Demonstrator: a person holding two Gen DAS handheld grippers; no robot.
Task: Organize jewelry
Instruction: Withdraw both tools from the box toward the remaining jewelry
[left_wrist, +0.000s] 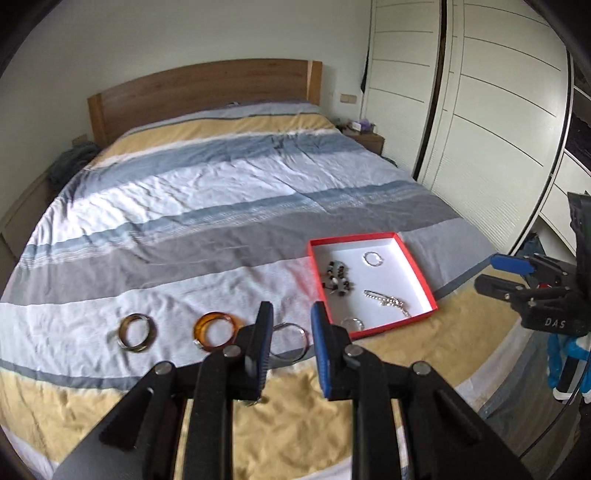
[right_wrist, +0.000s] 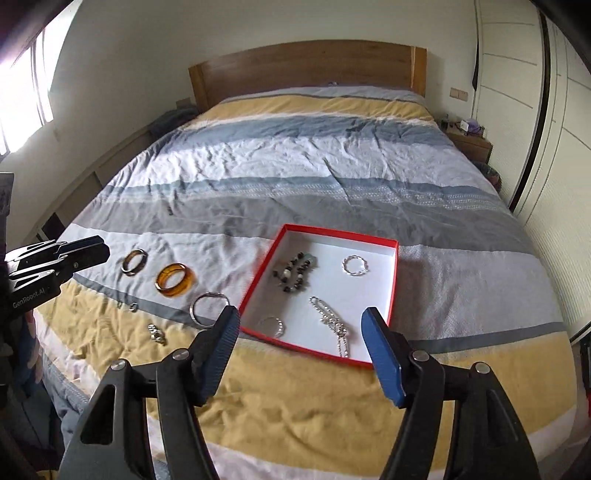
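Right gripper (right_wrist: 301, 321) fingers apart, red tray (right_wrist: 394, 273) beyond, striped bedspread (right_wrist: 295, 166)

left tongs (left_wrist: 290, 314) seemingly empty, right tongs (right_wrist: 299, 321) — agape

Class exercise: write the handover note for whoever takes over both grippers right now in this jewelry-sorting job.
Left gripper: jaws slightly apart, nothing visibly held.
Right gripper: wide open, empty.
In the red box: beaded bracelet, twisted bracelet, silver chain, thin bracelet.
On the bedspread: two-tone bangle, amber bangle, silver bangle, small rings, silver trinket.
Done: four pieces boxed.
Left: box the rest, probably the silver bangle first, since it lies nearest the box.
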